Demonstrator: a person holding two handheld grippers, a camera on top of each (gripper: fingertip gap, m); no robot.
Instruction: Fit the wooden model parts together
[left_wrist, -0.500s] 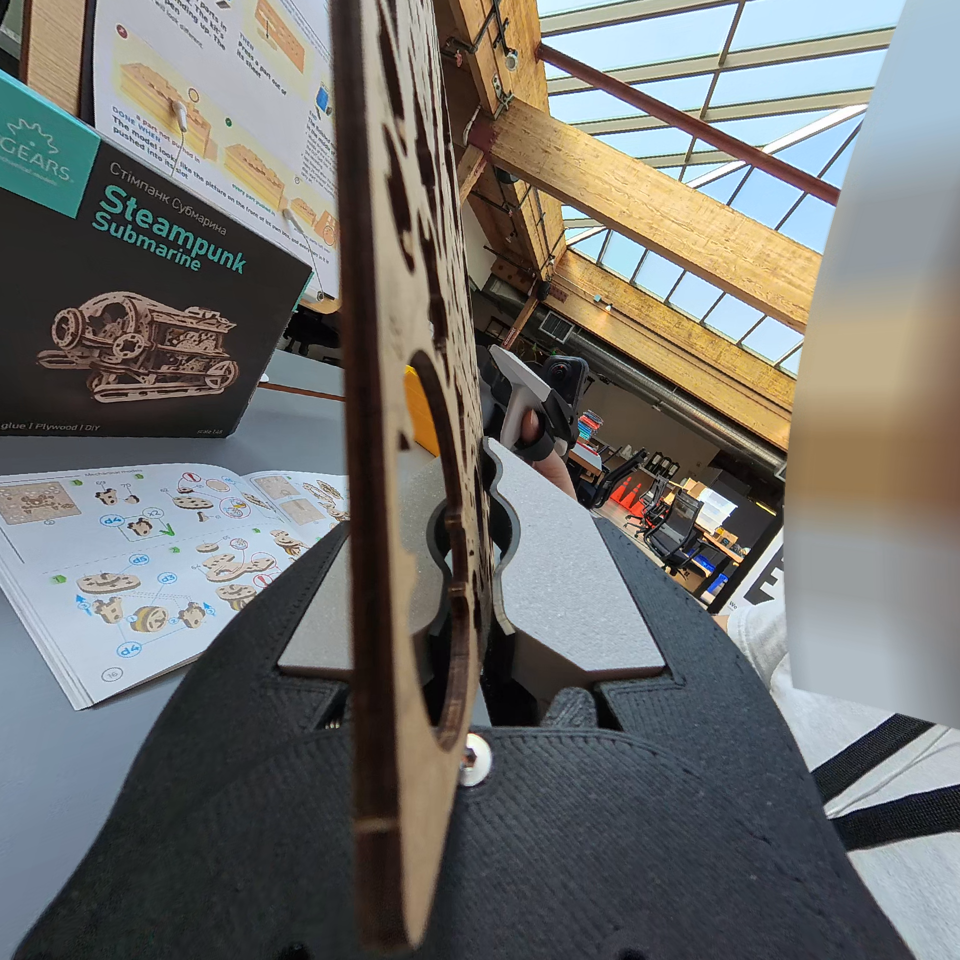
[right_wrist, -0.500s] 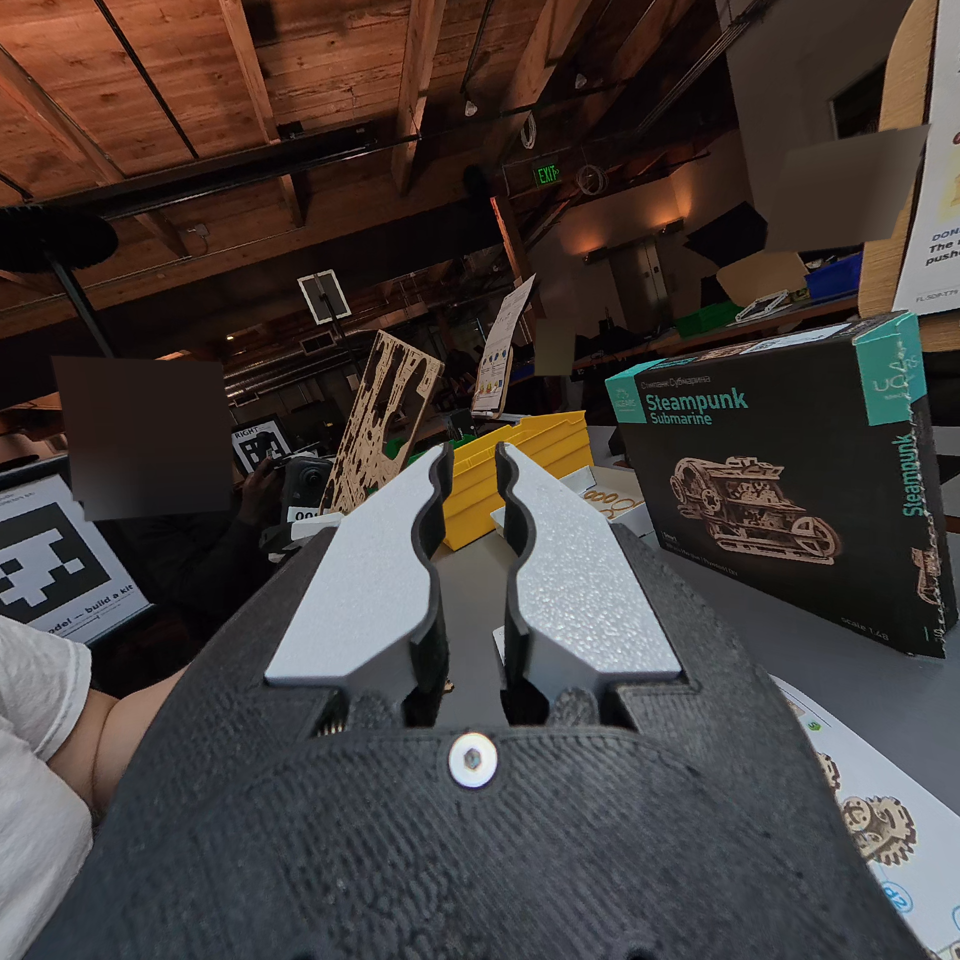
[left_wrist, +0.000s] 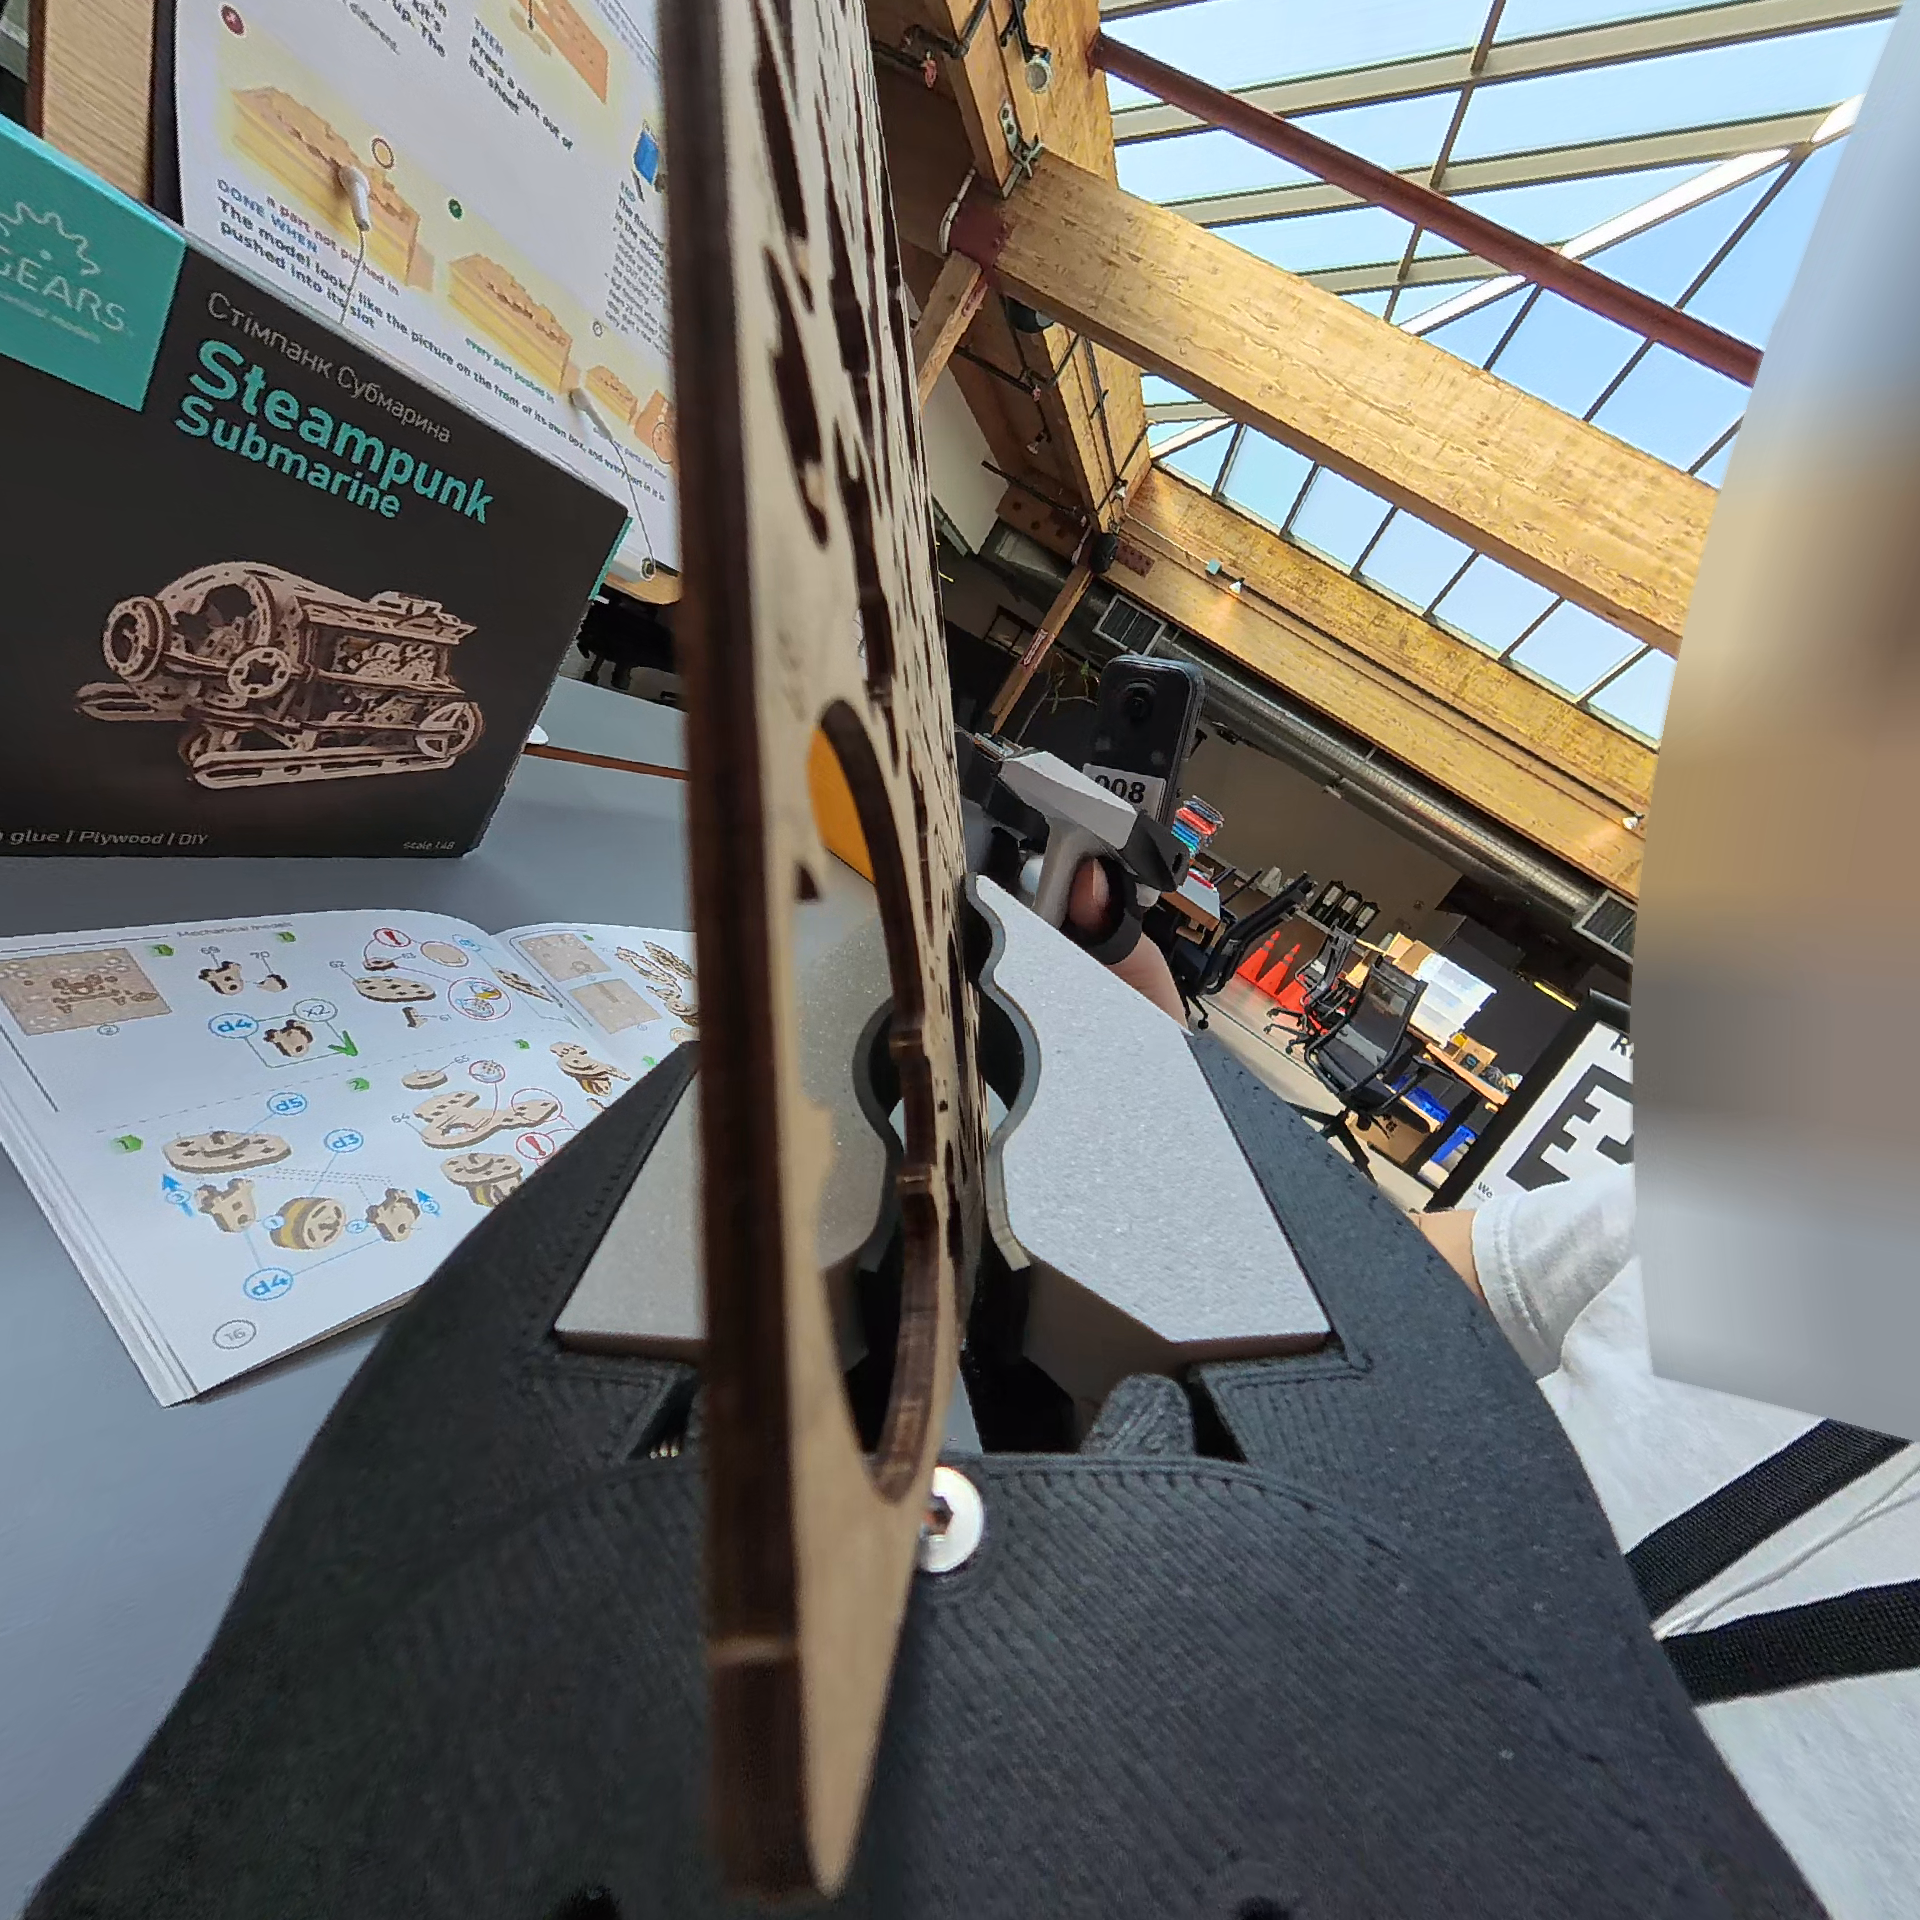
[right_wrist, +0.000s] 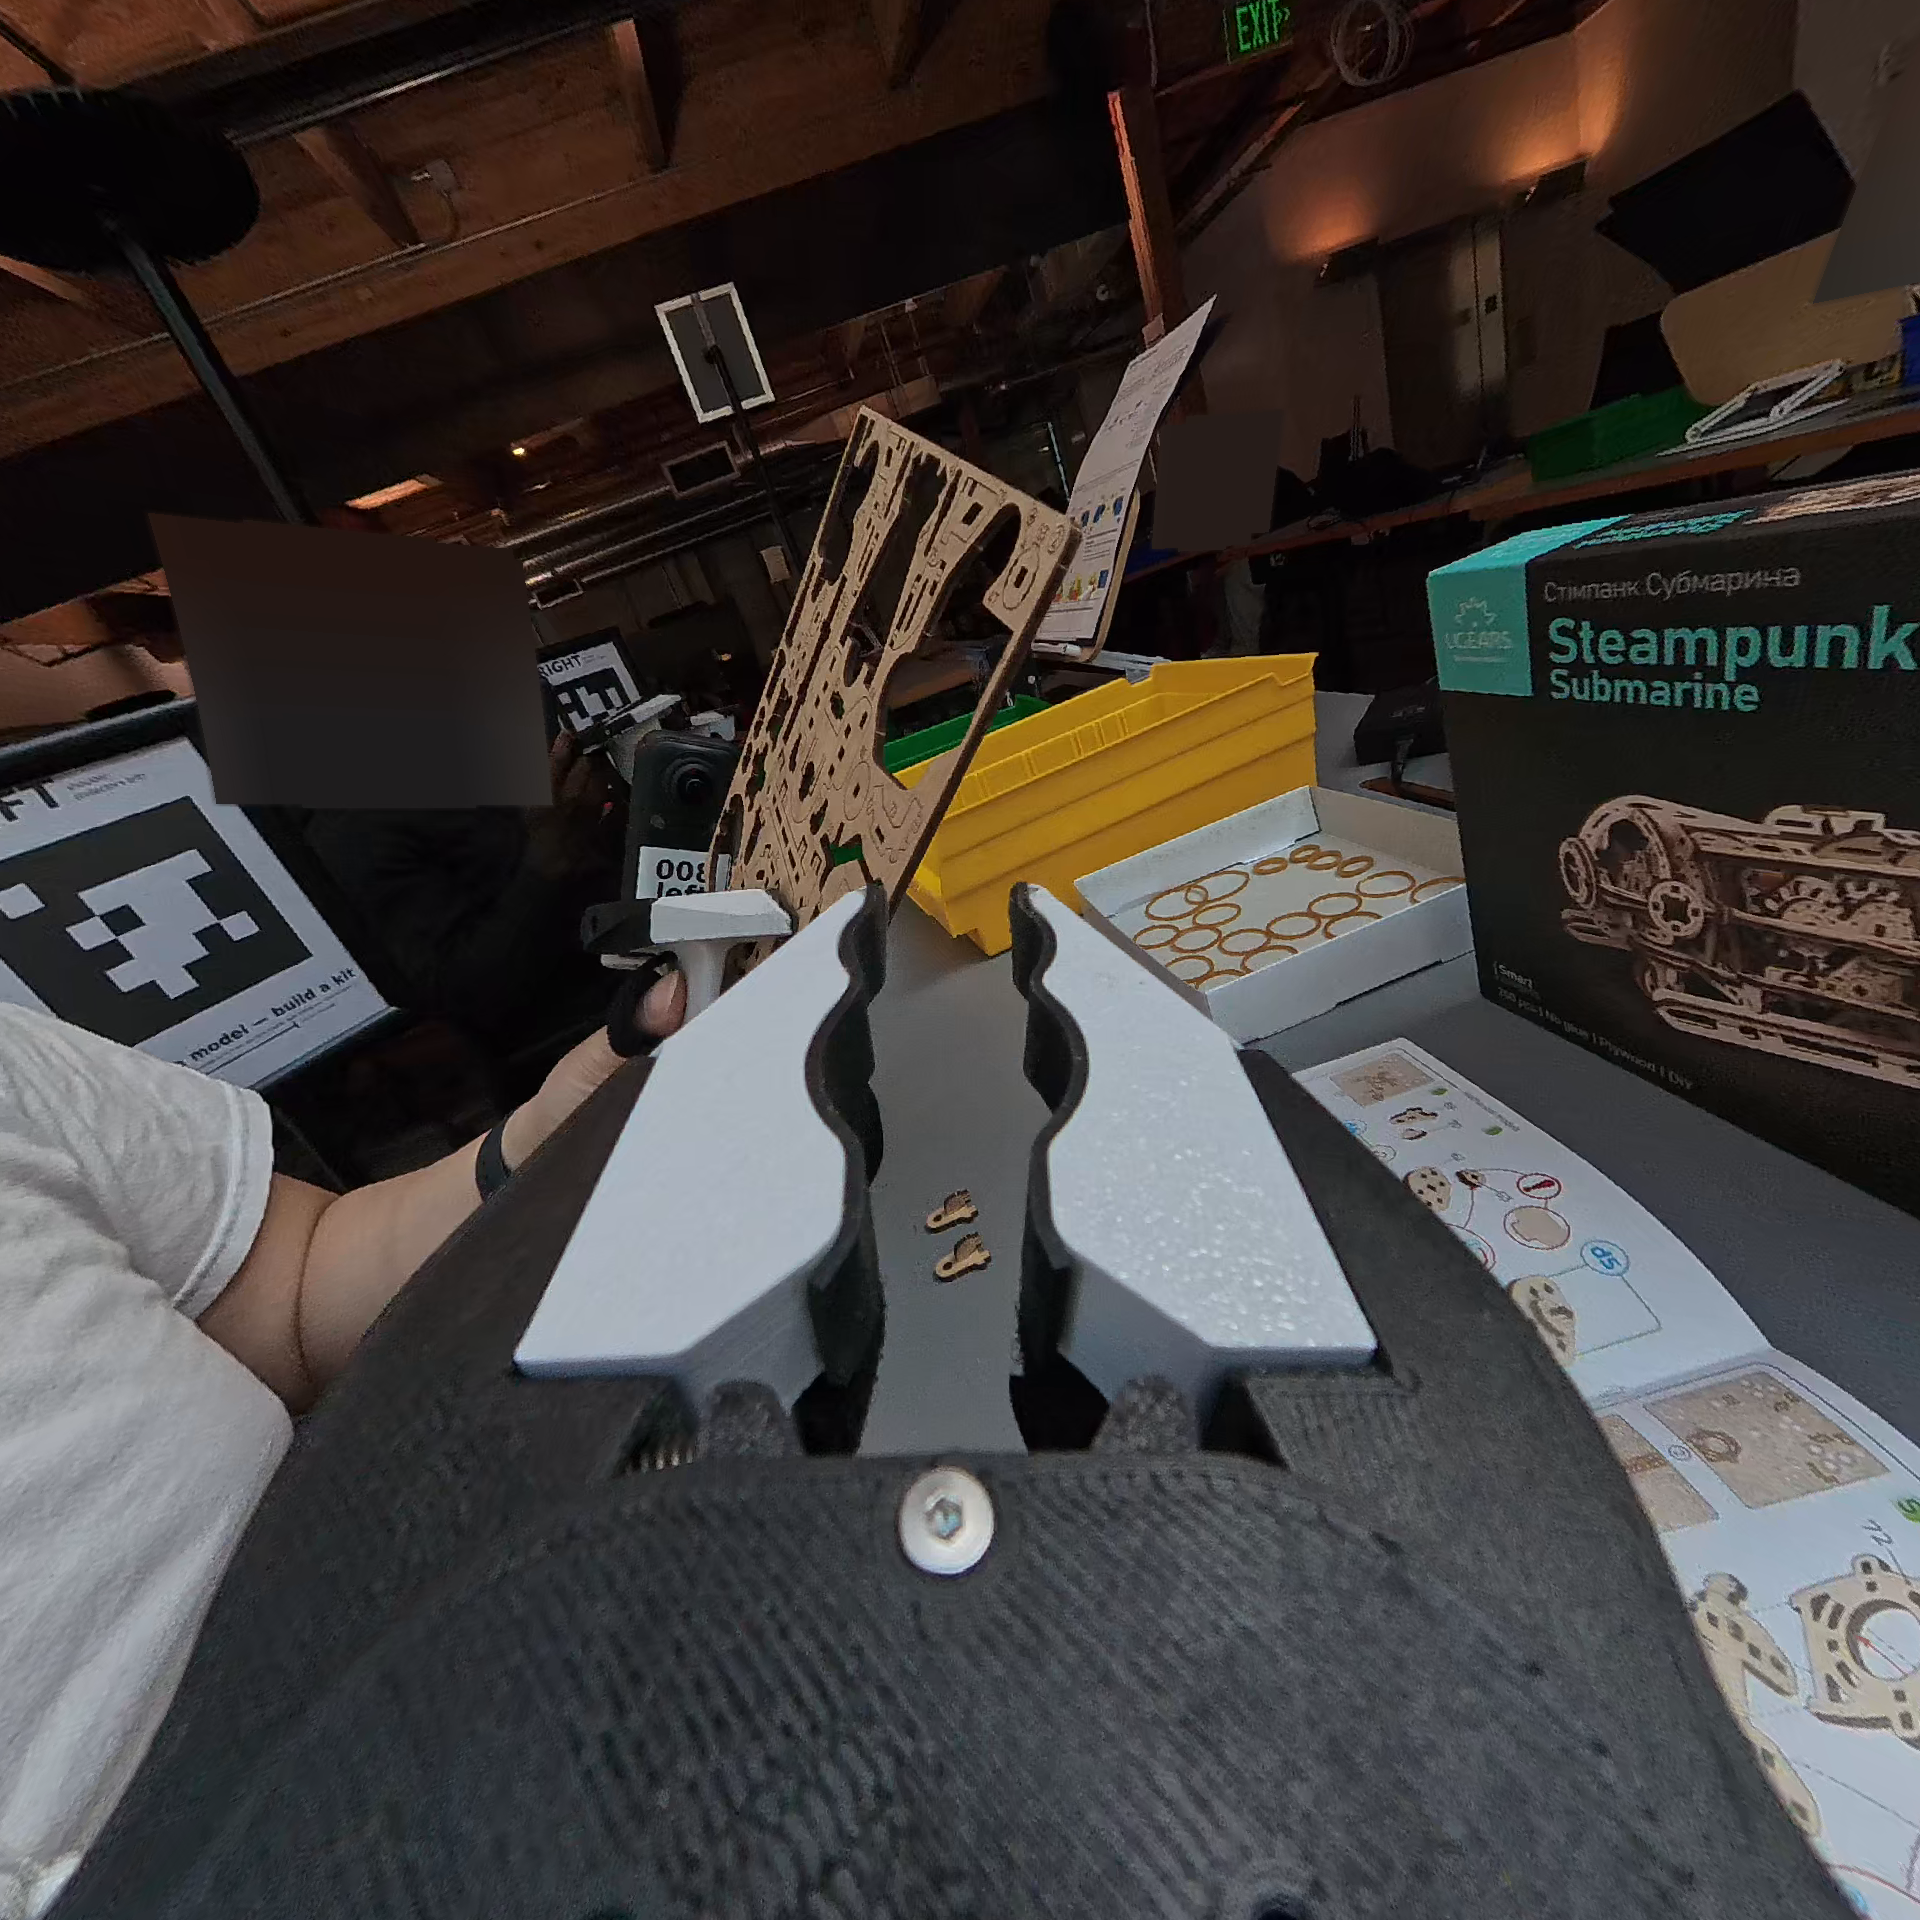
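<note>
My left gripper (left_wrist: 935, 935) is shut on a laser-cut plywood sheet (left_wrist: 800, 935) and holds it upright, edge-on to its camera. The same sheet (right_wrist: 894, 686) shows tilted in the right wrist view, with several parts punched out. My right gripper (right_wrist: 945, 904) is open and empty, tilted down over the grey table (right_wrist: 935, 1039). Two small wooden parts (right_wrist: 956, 1236) lie on the table between its fingers. The other gripper (left_wrist: 1101, 821) shows beyond the sheet in the left wrist view.
A dark kit box (left_wrist: 260, 623) (right_wrist: 1704, 810) stands on the table. An open instruction booklet (left_wrist: 291, 1101) (right_wrist: 1621, 1351) lies flat. A yellow bin (right_wrist: 1122, 769) and a white tray of rubber bands (right_wrist: 1268, 914) sit at the back. A person's arm (right_wrist: 343, 1247) is at left. Spacing between my two grippers at the tips: around 8 cm.
My right gripper has tipped downward and opened slightly wider; the two small wooden parts now show between its fingers. The left gripper still holds the sheet, nearly unmoved.
</note>
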